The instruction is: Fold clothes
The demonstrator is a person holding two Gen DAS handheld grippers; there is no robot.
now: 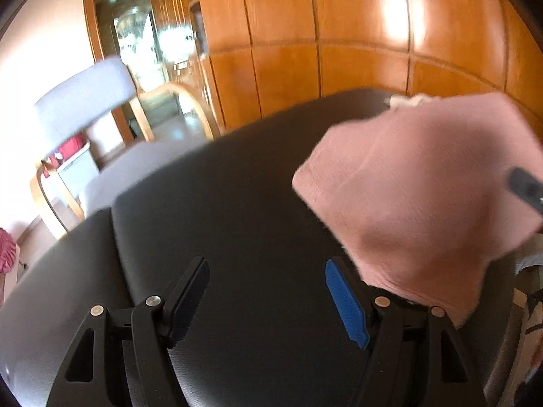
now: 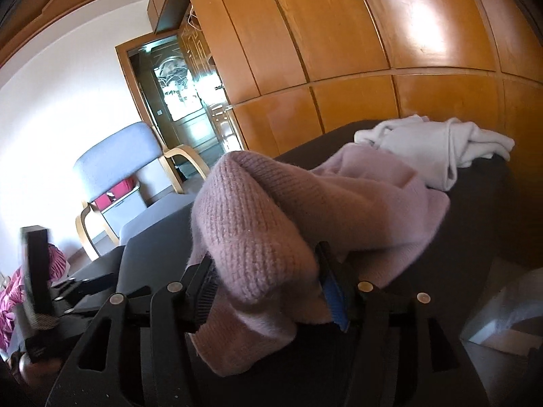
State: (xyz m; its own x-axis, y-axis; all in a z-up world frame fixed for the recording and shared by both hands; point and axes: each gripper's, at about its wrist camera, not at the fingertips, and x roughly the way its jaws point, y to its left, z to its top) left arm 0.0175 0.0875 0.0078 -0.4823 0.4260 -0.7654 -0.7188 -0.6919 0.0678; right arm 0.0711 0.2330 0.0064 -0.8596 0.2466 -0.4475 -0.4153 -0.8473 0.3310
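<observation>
A dark padded counter (image 1: 237, 203) stands before a glossy orange wooden wardrobe wall (image 2: 339, 34). Nearest, the right tool (image 2: 268, 288) pinches a bunched pink knitted sweater (image 2: 258, 224) draped across the counter, while the left tool (image 1: 268, 298) hangs spread and empty over the counter. Farther back lies a crumpled white garment (image 2: 437, 146).

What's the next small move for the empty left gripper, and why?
Probably move the left gripper right and close on the pink knit sweater: its jaws are open and empty over the dark padded table, while the right gripper alone holds a bunched fold.
</observation>
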